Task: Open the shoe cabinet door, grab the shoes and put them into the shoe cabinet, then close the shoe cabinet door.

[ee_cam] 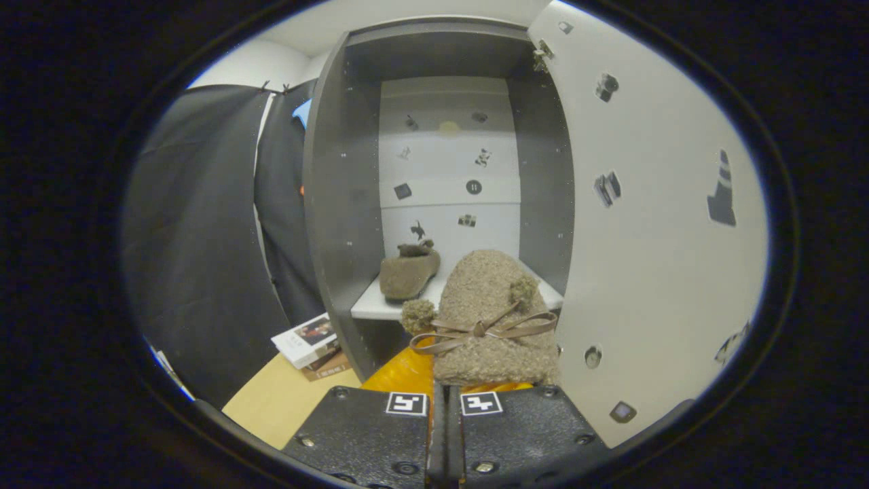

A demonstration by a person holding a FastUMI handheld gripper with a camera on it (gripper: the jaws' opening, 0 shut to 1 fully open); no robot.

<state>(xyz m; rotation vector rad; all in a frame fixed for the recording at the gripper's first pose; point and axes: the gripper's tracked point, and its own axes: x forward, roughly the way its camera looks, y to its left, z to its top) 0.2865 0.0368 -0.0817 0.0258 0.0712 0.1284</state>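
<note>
- Now the tool (445,397) is clamped tight on a fuzzy shoe (485,319), toe pointing ahead;
- shelf (373,307) lies straight beyond, cabinet door (652,224) swung open on the right;
- first shoe (409,272) sits left on the shelf; free space looks right of it.

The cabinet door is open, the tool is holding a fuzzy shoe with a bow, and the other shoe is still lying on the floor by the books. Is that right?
Not quite. The other shoe is not on the floor: in the gripper view it already sits on the white shelf inside the cabinet. The rest holds: the door is open, and the tool is shut on the fuzzy shoe with a bow.
</note>
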